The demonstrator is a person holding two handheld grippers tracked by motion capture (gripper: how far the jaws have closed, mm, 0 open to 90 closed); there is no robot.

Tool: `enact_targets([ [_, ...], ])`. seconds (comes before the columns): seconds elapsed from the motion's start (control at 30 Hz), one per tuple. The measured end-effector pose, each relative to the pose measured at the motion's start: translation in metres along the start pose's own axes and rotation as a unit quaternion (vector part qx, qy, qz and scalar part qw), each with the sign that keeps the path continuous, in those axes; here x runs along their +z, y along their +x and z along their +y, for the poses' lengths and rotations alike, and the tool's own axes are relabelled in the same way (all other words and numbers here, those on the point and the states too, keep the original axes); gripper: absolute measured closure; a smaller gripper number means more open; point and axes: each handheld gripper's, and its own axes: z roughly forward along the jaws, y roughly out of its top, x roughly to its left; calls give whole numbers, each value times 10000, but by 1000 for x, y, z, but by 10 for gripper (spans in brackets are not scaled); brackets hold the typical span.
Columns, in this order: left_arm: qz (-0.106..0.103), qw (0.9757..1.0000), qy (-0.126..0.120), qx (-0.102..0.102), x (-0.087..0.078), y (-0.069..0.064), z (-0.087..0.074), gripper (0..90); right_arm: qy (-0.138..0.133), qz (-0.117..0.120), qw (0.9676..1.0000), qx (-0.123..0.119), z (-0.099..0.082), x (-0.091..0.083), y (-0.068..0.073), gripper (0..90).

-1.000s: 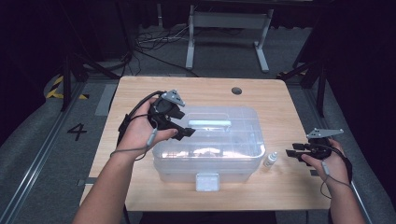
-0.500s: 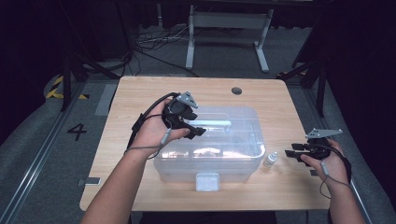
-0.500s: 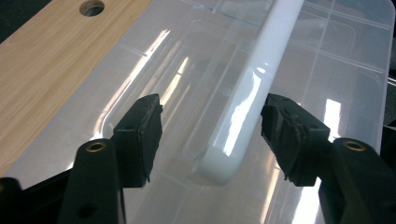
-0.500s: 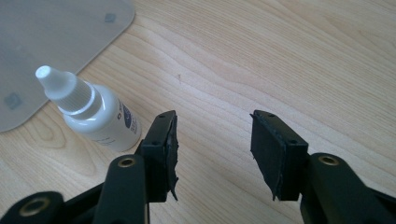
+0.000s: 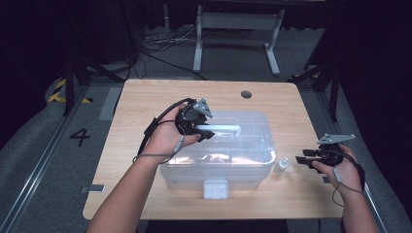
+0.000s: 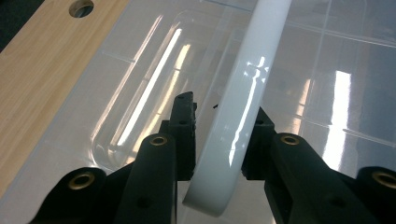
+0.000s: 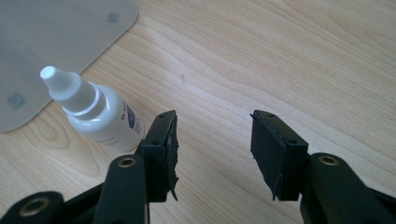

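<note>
**Left jaws on the lid handle of the clear bin**

I have the left gripper over the clear plastic bin, which sits mid-table, nearer the front edge. Its jaws have just been closing, and the white handle on the lid now stands between them. In the left gripper view the right pad looks to be against the handle, while a thin gap shows at the left pad, so I judge the pinch not quite finished.

The handle is where I would take hold: a stiff, glossy moulded bar, raised off the lid, narrow enough for the pads. It looks slippery, so I would grip square across it near the curved end I already straddle. The lid itself should be light and a little springy; if the front latch is fastened, pulling may lift the whole bin.

My right gripper rests near the table's right edge with jaws spread and nothing between them.

The high view gives me the bin's place and both hands. The left gripper view alone shows pad contact. The right gripper view shows the small dropper bottle upright just beside its left jaw, by the bin's corner.
</note>
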Motion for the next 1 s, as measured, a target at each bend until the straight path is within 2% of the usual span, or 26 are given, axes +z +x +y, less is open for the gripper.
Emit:
enact_targets([
  [0.37, 21, 10000, 11, 17, -2, 3, 2, 726, -65, -8, 10000, -32, 1, -4, 1, 520],
  [0.47, -41, 10000, -8, 21, -6, 6, 4, 721, -97, -3, 9999, -37, 1, -7, 3, 519],
  [0.63, 6, 10000, -19, 46, -10, 8, 10, 718, -232, -19, 9997, -101, 0, -16, 8, 519],
  [0.83, -6, 10000, -30, 33, -13, 18, 15, 720, -338, -21, 9994, -110, 0, -27, 15, 519],
  [1.0, -132, 9999, -28, -79, -15, 27, 21, 720, -487, -31, 9986, -179, 2, -35, 22, 525],
])
